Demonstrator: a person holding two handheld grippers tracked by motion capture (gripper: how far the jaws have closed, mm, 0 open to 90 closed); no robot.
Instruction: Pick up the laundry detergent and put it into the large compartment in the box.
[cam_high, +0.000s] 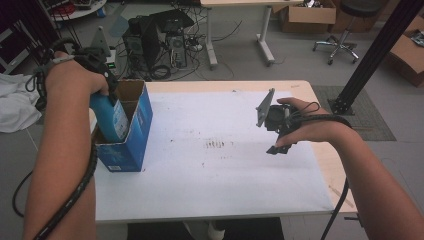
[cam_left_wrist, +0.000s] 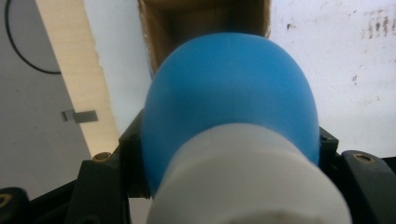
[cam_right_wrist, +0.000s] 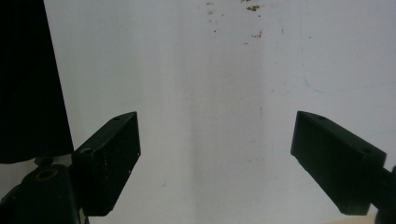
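Observation:
A blue bottle (cam_high: 111, 117) with a white cap (cam_left_wrist: 243, 182) stands partly inside an open blue cardboard box (cam_high: 134, 135) at the table's left edge. My left gripper (cam_high: 102, 75) is shut on the bottle near its top, above the box opening; in the left gripper view the bottle's blue shoulder (cam_left_wrist: 229, 93) sits between the black jaws with the brown inside of the box (cam_left_wrist: 205, 18) beyond it. My right gripper (cam_high: 276, 131) hovers over the right part of the table, open and holding nothing (cam_right_wrist: 215, 149), its jaws wide apart over the white surface.
The table (cam_high: 215, 165) has a white top with small dark marks (cam_high: 219, 144) near the middle. Behind it on the floor are a computer tower (cam_high: 150, 42), cables, another desk's legs and cardboard boxes. A black post (cam_high: 372, 55) rises at the right.

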